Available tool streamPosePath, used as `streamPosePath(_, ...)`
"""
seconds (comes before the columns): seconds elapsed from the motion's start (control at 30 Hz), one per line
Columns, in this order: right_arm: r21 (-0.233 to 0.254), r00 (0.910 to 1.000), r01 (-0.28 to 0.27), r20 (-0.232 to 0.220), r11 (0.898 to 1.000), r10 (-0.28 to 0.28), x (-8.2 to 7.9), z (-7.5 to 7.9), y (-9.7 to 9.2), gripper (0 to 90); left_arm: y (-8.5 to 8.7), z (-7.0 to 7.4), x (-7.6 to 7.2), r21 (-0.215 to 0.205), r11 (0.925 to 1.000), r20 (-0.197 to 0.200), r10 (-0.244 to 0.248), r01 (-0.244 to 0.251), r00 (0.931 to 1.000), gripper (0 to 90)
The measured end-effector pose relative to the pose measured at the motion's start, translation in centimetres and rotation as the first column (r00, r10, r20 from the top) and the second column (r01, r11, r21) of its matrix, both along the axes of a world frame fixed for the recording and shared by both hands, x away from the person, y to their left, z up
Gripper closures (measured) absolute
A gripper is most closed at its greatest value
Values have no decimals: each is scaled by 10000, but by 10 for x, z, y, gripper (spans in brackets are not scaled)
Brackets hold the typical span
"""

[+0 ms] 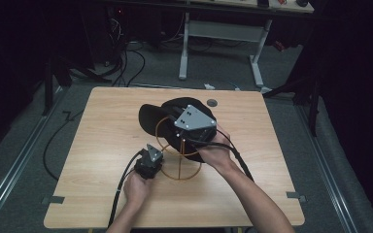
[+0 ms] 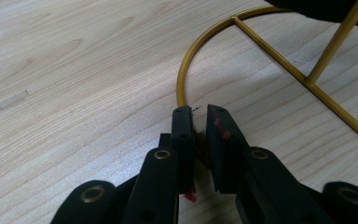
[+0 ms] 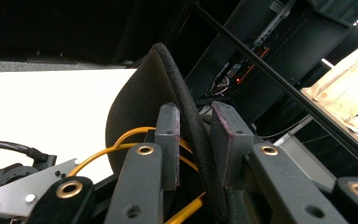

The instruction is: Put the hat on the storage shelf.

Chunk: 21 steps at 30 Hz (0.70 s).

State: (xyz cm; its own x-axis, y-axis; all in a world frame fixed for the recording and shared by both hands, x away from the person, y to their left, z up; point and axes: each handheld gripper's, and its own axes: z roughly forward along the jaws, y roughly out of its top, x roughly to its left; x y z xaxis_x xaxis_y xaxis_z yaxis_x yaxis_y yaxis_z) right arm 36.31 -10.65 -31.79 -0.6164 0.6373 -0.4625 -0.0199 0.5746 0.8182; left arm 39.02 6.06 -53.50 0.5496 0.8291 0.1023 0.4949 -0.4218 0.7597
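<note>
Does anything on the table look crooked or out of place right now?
Yes. The black hat sits lopsided on the gold wire stand, its brim tipped up toward the far left rather than level. The right gripper has the hat's edge between its fingers, while the left gripper clamps the stand's base ring.

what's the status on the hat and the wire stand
Left gripper shut on gold wire stand base ring. Right gripper straddles black hat brim, gap at one pad. Nothing in the way.
</note>
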Motion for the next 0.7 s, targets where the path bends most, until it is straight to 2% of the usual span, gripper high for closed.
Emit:
streamPosePath(0.17, 295, 9998, -208, -38, 9993, 209, -1, 1, -2, 684, -1, 0, -1, 115, 9999, 84, 15, -16, 10000, 817)
streamPosePath(0.23, 329, 9997, -245, -4, 9992, 246, -2, 2, -2, 672, -2, 0, -1, 161, 9999, 112, 13, -15, 9999, 818)
streamPosePath(0.27, 356, 9996, -271, -13, 9990, 271, -3, 2, -2, 661, -1, 0, -1, 316, 9995, 115, -26, 22, 9999, 819)
streamPosePath(0.43, 321, 9994, -326, -138, 9990, 331, -2, 2, -2, 630, -2, 0, -1, 333, 9994, 161, -13, 8, 9999, 819)
streamPosePath(0.57, 695, 9986, -276, -424, 9972, 306, 0, 2, -7, 541, -2, 0, -1, 313, 9995, 168, -2, -3, 9999, 819)
streamPosePath(0.7, 1038, 9977, -379, -524, 9939, 435, 0, 5, -11, 509, -2, 0, -1, 304, 9995, 162, -4, -1, 9999, 819)
